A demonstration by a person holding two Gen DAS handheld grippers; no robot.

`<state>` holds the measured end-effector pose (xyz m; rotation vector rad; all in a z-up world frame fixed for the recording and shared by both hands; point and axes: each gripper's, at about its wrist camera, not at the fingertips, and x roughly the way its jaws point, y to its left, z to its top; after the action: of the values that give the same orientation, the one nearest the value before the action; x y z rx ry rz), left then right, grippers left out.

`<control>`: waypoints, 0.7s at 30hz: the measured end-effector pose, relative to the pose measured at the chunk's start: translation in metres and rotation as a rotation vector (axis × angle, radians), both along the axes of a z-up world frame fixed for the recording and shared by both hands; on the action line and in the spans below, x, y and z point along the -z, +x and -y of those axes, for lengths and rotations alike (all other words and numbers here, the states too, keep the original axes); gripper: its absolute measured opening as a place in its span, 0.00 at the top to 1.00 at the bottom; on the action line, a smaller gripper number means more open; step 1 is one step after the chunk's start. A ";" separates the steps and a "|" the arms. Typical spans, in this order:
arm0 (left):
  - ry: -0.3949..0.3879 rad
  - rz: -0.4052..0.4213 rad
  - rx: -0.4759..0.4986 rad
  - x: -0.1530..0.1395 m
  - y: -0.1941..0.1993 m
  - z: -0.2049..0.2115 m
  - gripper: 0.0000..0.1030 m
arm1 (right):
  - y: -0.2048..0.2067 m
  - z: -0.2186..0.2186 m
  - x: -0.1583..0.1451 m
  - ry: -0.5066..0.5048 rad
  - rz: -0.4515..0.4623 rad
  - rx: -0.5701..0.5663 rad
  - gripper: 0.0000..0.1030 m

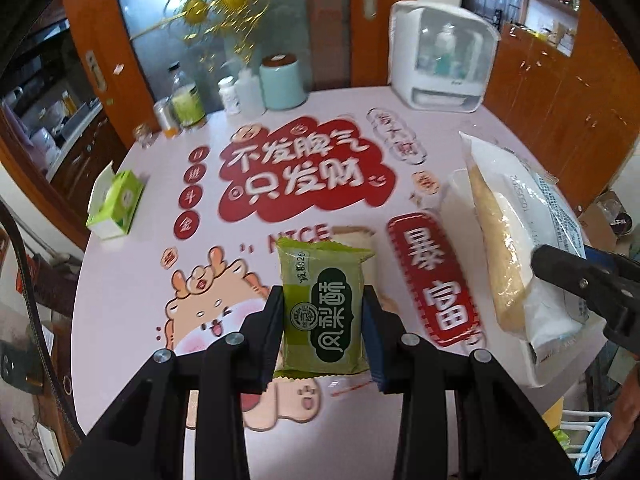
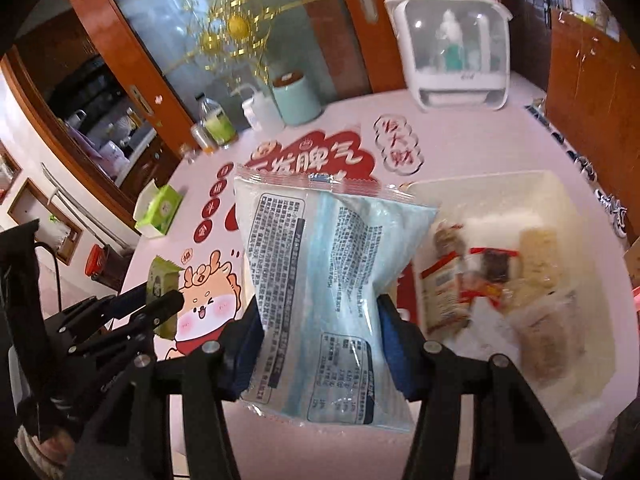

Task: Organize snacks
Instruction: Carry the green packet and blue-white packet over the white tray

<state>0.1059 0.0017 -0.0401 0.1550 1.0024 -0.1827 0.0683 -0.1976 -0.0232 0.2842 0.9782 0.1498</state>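
Gripping green pastry packet [image 1: 325, 312], left tongs [image 1: 324, 308]; blue-white packet [image 2: 332, 296], right tongs [image 2: 320, 320].

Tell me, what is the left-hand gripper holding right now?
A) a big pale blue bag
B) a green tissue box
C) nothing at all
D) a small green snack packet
D: in the left wrist view the left gripper is shut on the small green snack packet, with a finger pressed on each side of it; the pale blue bag is in the right gripper instead.
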 end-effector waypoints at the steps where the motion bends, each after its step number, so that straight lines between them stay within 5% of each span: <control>1: -0.002 0.006 0.008 -0.003 -0.003 0.007 0.66 | -0.004 0.006 -0.003 0.000 0.008 0.004 0.47; 21: -0.023 0.064 0.200 -0.027 -0.034 0.155 0.66 | -0.071 0.132 -0.018 -0.021 0.061 0.210 0.46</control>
<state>0.0721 -0.1535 -0.0129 0.2388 0.9204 -0.3700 -0.0029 -0.3300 -0.0056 0.3588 0.8832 -0.0429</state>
